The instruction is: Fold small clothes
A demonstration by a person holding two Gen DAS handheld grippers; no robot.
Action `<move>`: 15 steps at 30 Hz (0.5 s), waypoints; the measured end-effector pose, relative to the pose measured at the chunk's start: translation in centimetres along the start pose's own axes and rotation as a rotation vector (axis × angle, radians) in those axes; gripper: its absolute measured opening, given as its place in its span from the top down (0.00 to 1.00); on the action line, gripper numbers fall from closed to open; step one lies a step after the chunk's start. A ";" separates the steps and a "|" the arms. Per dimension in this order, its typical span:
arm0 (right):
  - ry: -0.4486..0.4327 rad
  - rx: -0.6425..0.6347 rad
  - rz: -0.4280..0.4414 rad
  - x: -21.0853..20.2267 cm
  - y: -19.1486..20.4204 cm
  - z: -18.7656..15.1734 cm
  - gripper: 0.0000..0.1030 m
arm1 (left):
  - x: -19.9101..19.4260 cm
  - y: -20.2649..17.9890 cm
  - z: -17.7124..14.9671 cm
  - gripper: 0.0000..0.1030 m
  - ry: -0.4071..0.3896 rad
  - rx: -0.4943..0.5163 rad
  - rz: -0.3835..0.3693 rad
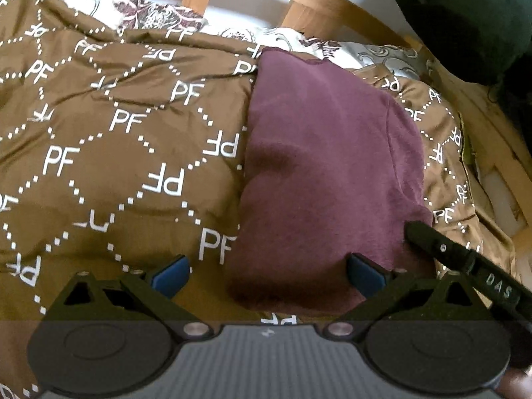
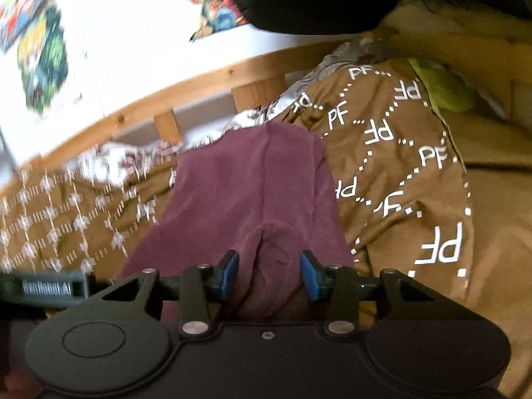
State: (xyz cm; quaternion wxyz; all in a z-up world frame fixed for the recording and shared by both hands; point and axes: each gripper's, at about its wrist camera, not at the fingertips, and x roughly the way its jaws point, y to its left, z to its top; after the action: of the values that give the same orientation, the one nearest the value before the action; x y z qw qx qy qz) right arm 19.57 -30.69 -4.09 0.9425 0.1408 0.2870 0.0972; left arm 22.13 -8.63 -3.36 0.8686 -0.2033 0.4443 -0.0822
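A maroon garment (image 1: 319, 173) lies folded lengthwise on a brown quilt. My left gripper (image 1: 267, 274) is open, its blue pads wide apart over the garment's near left corner, holding nothing. My right gripper (image 2: 269, 274) is partly open with a bunched fold of the same maroon garment (image 2: 252, 179) between its blue pads; the pads do not press it. A finger of the right gripper (image 1: 442, 249) shows at the garment's near right edge in the left wrist view.
The brown quilt (image 1: 109, 153) with white "PF" print covers the bed. A floral pillow (image 1: 139, 10) and a wooden bed frame (image 1: 319, 3) lie at the far side. A dark bag (image 1: 465, 23) hangs at right. A green item (image 2: 442, 86) lies by the quilt edge.
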 end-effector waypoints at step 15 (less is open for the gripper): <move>-0.051 0.071 -0.084 -1.9 -1.5 0.7 0.88 | -1.2 -1.5 0.8 0.01 -0.063 0.051 -0.004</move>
State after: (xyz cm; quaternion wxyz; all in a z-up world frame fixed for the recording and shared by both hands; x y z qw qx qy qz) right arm 18.50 -32.77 -3.06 0.9472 0.1643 0.2718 0.0435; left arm 22.10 -9.41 -1.42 0.8869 -0.1844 0.4142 -0.0889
